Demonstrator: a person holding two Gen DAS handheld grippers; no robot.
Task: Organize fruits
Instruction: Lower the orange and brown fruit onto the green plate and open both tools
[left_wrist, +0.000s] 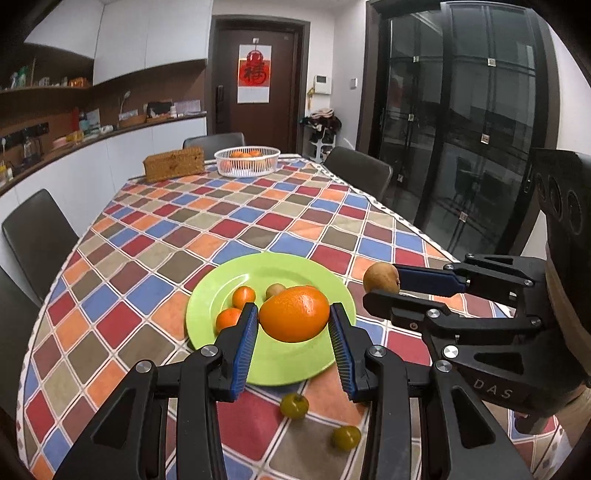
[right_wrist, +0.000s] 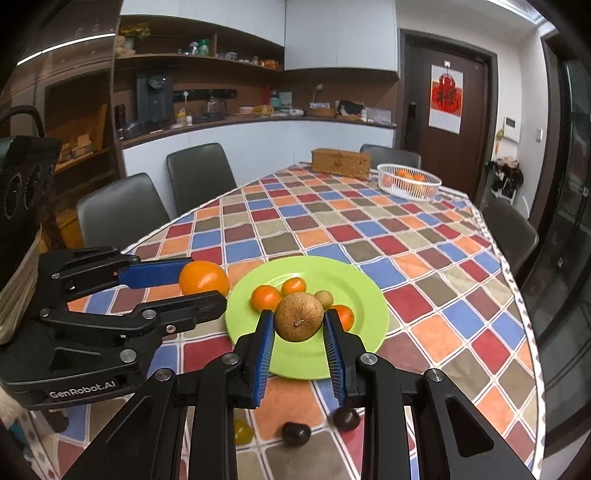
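Observation:
My left gripper (left_wrist: 293, 321) is shut on a large orange (left_wrist: 294, 314) and holds it over the near part of a green plate (left_wrist: 295, 365). My right gripper (right_wrist: 298, 323) is shut on a brown kiwi-like fruit (right_wrist: 298, 316) above the same plate (right_wrist: 364, 288). Small tangerines (left_wrist: 243, 296) (right_wrist: 265, 297) and a small tan fruit (left_wrist: 275, 290) lie on the plate. In the left wrist view the right gripper (left_wrist: 382, 286) holds the brown fruit (left_wrist: 380, 277) beside the plate's right rim. In the right wrist view the left gripper (right_wrist: 203, 282) holds the orange (right_wrist: 204, 277) at the plate's left.
Two green-yellow fruits (left_wrist: 294, 405) (left_wrist: 345, 437) lie on the checkered tablecloth in front of the plate; two dark fruits (right_wrist: 295, 434) (right_wrist: 346, 418) show in the right wrist view. A white basket of oranges (left_wrist: 246, 160) and a wicker box (left_wrist: 173, 163) stand at the far end. Chairs surround the table.

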